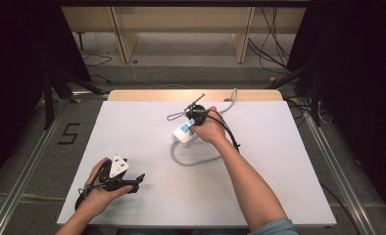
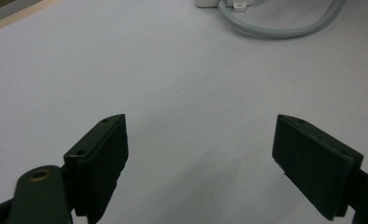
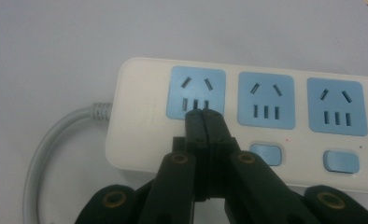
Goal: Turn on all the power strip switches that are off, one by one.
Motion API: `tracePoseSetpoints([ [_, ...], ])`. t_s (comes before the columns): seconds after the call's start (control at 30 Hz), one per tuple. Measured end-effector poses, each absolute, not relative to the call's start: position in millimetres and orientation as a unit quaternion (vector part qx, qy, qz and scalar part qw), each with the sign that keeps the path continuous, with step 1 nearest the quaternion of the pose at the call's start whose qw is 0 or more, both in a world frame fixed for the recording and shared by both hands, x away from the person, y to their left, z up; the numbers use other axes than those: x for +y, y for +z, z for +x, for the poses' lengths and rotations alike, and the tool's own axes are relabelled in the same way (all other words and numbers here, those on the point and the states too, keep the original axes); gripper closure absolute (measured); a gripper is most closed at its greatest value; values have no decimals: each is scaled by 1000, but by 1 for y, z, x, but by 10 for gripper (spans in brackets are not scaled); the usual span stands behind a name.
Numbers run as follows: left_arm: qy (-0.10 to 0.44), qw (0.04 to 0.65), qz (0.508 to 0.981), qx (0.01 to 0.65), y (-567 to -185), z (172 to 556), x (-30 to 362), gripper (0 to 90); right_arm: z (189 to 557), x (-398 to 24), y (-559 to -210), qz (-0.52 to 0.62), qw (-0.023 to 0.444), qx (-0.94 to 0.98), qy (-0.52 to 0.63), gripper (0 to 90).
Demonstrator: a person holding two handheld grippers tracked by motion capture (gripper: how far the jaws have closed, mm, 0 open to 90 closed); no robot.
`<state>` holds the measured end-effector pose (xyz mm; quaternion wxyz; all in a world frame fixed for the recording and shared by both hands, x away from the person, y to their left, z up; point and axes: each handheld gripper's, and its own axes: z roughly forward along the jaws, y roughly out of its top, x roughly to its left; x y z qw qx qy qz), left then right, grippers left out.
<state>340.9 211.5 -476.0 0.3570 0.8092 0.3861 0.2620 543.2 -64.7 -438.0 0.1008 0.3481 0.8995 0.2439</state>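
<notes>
A white power strip (image 3: 145,112) with three blue sockets and blue switches lies mid-table on a white sheet; it also appears in the high view (image 1: 182,134). Its grey cable (image 1: 191,160) loops toward the near side, and the left gripper view catches that cable (image 2: 275,30) at its top edge. My right gripper (image 3: 204,114) is shut with nothing between its jaws. Its tips sit over the lower edge of the leftmost socket (image 3: 198,86); I cannot tell whether they touch. In the high view a hand holds it over the strip (image 1: 195,116). My left gripper (image 2: 201,154) stands open and empty above bare sheet, at the near left (image 1: 132,182).
The white sheet (image 1: 279,161) covers the table, with a wooden strip (image 1: 147,95) bare along the far edge. Metal rails run down both sides, and a "5" mark (image 1: 69,133) lies on the floor at the left. Loose cables trail on the floor beyond the table.
</notes>
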Motion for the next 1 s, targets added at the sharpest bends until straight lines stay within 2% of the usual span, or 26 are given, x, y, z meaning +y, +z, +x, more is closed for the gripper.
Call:
tracePoseSetpoints([
  [1.0,261,358,809,387,-476,341,211,183,547,-60,-438,354,88,904,225,900],
])
